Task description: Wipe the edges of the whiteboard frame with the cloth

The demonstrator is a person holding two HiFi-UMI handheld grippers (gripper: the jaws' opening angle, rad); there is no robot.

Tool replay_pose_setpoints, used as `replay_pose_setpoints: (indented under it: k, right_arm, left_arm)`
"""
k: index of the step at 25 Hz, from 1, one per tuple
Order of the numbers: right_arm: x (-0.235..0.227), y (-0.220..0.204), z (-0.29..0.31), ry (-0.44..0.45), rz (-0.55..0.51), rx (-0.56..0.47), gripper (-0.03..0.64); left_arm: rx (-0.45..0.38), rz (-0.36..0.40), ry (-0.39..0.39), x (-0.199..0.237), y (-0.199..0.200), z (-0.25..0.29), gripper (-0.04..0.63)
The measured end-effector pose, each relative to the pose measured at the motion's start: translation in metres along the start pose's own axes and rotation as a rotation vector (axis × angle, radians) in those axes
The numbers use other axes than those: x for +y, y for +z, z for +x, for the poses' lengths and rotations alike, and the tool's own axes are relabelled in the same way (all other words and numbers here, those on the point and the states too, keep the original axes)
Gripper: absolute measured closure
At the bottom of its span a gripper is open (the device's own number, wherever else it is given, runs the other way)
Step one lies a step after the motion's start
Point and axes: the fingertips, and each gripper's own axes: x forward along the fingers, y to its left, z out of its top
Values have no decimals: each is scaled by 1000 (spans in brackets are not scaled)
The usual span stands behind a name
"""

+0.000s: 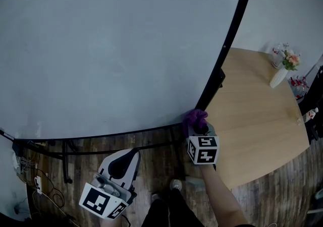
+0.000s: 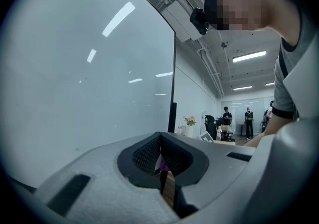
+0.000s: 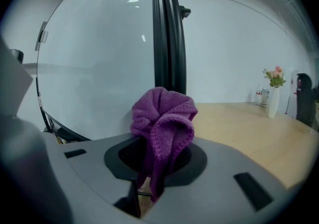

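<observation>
A large whiteboard fills the head view, with a black frame down its right side and along its bottom edge. My right gripper is shut on a bunched purple cloth that sits against the board's lower right corner. In the right gripper view the cloth stands up out of the gripper, just in front of the vertical frame edge. My left gripper hangs lower, below the bottom edge and apart from the board. Its jaws are together with nothing held.
A wooden table stands right of the board with a white vase of flowers at its far end. Stand legs and cables lie under the board at the left. People stand far back in the room.
</observation>
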Motion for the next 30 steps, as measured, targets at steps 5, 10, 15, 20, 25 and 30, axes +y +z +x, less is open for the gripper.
replay_pose_setpoints:
  k: [5, 10, 15, 20, 25, 30]
  right_arm:
    - [2, -13, 5, -4, 11, 30, 540]
    - [1, -25, 10, -7, 17, 56, 540]
    - [-1, -35, 15, -10, 16, 78, 540]
    - [-1, -45, 19, -9, 26, 99, 540]
    - [0, -51, 22, -11, 29, 105, 540]
    - [0, -57, 25, -11, 36, 117, 540]
  left_arm:
    - [2, 0, 4, 2, -2, -3, 578]
    - [9, 0, 9, 4, -5, -3, 578]
    - [15, -3, 18, 7, -7, 0, 578]
    - [21, -5, 27, 9, -8, 0, 578]
    - [27, -10, 32, 13, -12, -1, 578]
    - [29, -8, 30, 15, -12, 0, 578]
